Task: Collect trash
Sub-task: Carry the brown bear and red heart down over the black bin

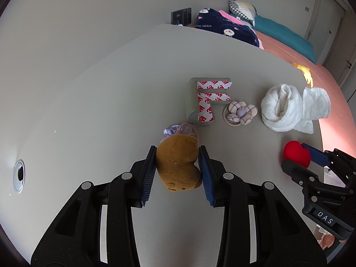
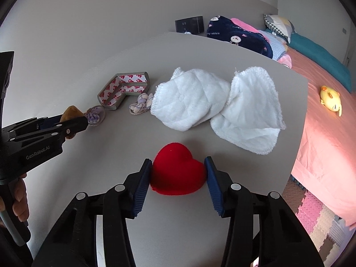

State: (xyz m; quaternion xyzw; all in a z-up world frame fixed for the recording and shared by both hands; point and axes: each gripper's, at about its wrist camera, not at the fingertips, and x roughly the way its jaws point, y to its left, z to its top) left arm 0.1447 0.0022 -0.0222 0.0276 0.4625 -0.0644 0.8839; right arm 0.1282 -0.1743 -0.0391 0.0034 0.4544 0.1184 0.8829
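My left gripper [image 1: 177, 165] is shut on a brown plush bear [image 1: 178, 166] on the grey table [image 1: 89, 115]; the bear also shows in the right wrist view [image 2: 70, 112]. My right gripper [image 2: 178, 173] is shut on a red plush heart [image 2: 178, 171], seen from the left wrist too [image 1: 297, 153]. A grey corner guard with red-printed tape [image 1: 207, 100] [image 2: 122, 89], two lilac flower hair ties [image 1: 241, 112] [image 1: 180, 130] and white cloths [image 1: 289, 109] [image 2: 218, 106] lie further back on the table.
A cable grommet [image 1: 19, 175] sits in the table at the left. A wall stands behind. A pink bed [image 2: 329, 138] with blankets [image 2: 240, 35] and a yellow toy [image 2: 330, 98] lies right of the table edge. Foam floor mats [image 2: 316, 213] lie below.
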